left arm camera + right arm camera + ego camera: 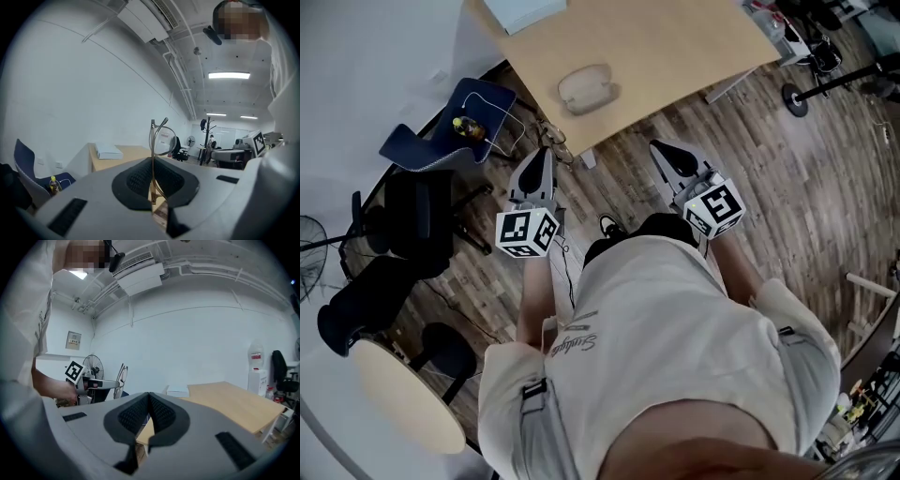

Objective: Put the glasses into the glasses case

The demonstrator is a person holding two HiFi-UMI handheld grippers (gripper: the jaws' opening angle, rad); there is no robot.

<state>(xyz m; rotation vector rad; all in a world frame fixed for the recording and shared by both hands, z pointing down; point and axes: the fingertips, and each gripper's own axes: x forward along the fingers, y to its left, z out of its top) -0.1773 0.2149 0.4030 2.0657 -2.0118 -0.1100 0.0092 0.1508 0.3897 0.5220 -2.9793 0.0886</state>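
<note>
Closest to the person, both grippers were held out in front of the body above the wooden floor (787, 178), short of the desk edge. The left gripper (546, 157) had its jaws pressed together on the glasses (162, 139), pinching the thin gold frame so that it stood upright between the pads, one round lens rising above the jaw tips. The right gripper (662, 150) was well apart from it on the other side, its jaws closed against each other with nothing between them. Off to the left stood a blue chair (427, 148) with a yellow bottle (469, 127) on its seat. Beyond the grippers lay the light wooden desk (675, 56), and on it, near its front edge, sat the glasses case (586, 86), beige and shut. A white box (523, 11) rested at the desk's far side.
</note>
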